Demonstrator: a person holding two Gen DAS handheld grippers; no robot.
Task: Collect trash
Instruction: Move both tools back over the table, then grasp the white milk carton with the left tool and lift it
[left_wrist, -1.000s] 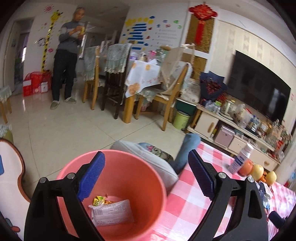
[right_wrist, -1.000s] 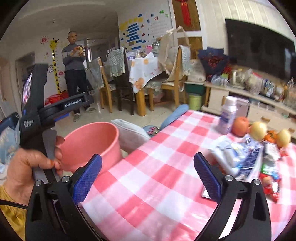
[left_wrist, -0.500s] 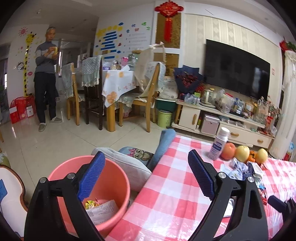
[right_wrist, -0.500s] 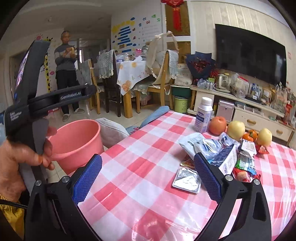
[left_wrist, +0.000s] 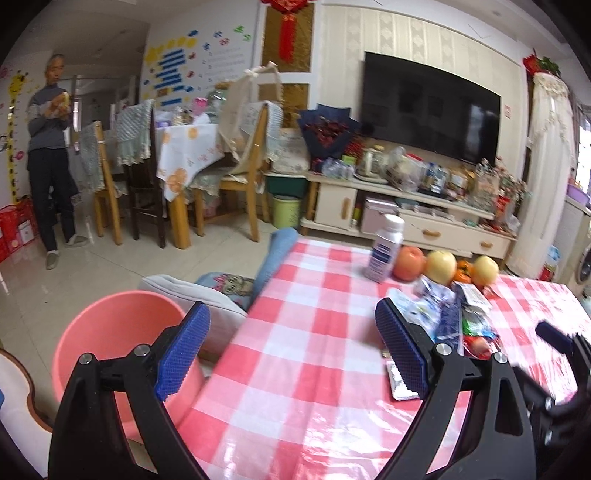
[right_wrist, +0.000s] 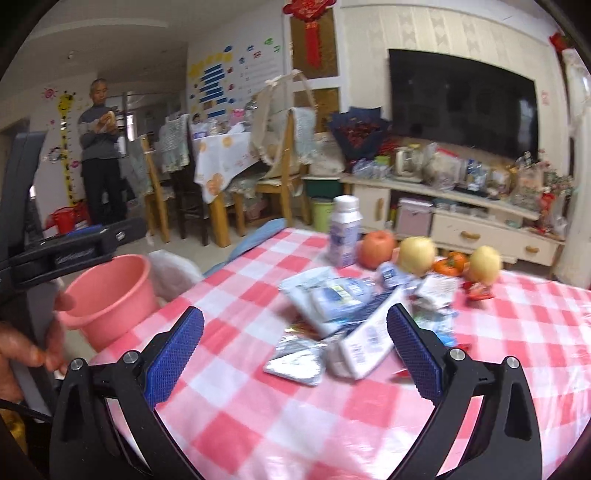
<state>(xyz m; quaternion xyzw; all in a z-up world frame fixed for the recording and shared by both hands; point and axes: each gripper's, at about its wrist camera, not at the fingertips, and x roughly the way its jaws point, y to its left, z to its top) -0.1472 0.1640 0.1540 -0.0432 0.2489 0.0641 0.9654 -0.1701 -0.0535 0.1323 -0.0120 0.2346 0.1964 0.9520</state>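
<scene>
Right gripper (right_wrist: 295, 350): spread wide and empty; lower it over the foil packet (right_wrist: 295, 360) just ahead.
Left gripper (left_wrist: 291, 350): spread wide and empty too; keep it clear.
Wrappers (right_wrist: 340, 295): heaped mid-table, take one at a time.
Bucket (right_wrist: 110, 295): off the table's left edge.
Fruit (right_wrist: 415, 254): leave it.

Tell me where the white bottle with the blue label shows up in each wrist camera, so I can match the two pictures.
Left wrist: white bottle stands upright at upper centre-right, at the far side of the checked table.
Right wrist: the bottle stands just above centre, also at the table's far side.
Shared landmark: the red apple sits immediately right of the bottle in both views.
</scene>
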